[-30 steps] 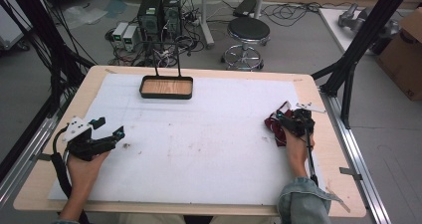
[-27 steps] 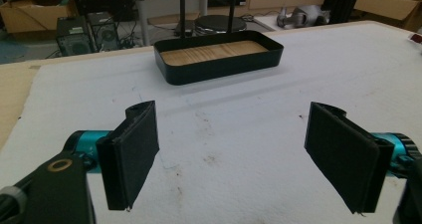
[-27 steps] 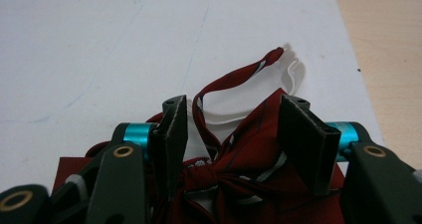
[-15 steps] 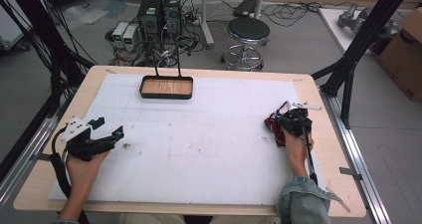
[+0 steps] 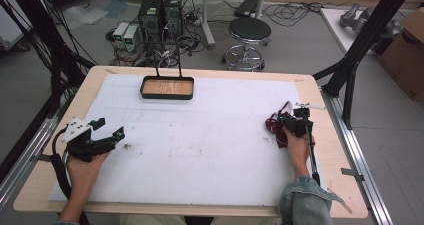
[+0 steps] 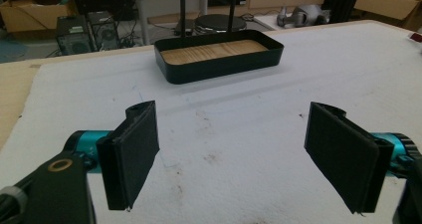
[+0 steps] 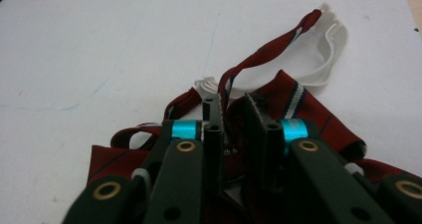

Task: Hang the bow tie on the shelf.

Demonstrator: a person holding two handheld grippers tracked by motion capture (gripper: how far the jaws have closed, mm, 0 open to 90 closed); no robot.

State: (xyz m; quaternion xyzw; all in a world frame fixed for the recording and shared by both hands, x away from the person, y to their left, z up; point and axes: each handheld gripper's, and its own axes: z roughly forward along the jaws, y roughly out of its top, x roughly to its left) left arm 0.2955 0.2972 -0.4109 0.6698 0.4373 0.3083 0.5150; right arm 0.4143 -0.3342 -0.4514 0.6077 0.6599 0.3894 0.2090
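Observation:
A dark red cloth piece (image 7: 293, 92) with white and navy stripes and a white elastic band (image 7: 331, 50) lies bunched on the white sheet at the table's right side (image 5: 272, 125). My right gripper (image 7: 235, 117) is shut on it, with a thin red strap running up from between the nearly closed jaws. In the high view the right gripper (image 5: 284, 123) rests on the cloth, held by a hand in a denim sleeve. My left gripper (image 5: 110, 127) hovers low at the table's left, open wide, nothing between its pads (image 6: 133, 152).
A black tray (image 5: 167, 97) with a wooden bottom stands at the back centre of the sheet, straight ahead of the left gripper (image 6: 233, 114), its wall (image 6: 224, 68) facing me. A white sheet (image 5: 210, 150) covers the wooden table. A stool and computer boxes stand on the floor beyond.

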